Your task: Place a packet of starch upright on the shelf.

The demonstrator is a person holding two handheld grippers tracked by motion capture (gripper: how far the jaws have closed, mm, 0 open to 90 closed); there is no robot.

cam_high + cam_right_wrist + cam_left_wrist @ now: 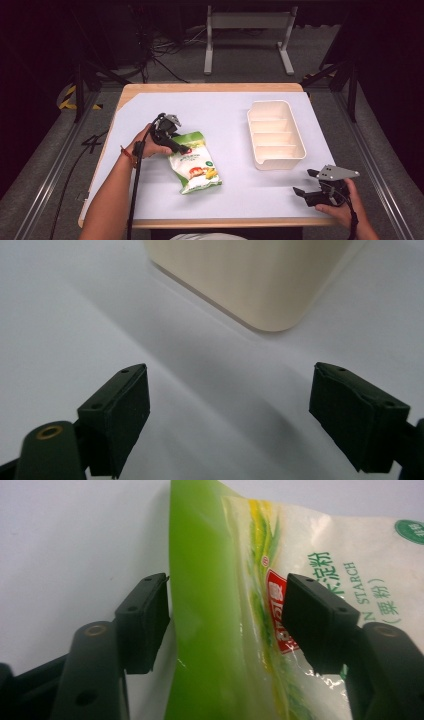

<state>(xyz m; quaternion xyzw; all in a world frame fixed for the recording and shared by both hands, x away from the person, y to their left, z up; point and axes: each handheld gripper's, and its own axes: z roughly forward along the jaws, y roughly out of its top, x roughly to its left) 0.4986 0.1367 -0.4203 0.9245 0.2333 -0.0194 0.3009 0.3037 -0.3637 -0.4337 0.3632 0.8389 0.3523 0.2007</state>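
The green starch bag (pixel 195 162) lies flat on the white table (pixel 225 107), left of the cream divided tray (pixel 275 134), probably so its top edge can be pinched. The left gripper (pixel 225 625) straddles that edge, jaws apart, one touching the bag's side, not yet clamped. The right gripper (pixel 311 183) waits wide open and empty near the tray's corner.
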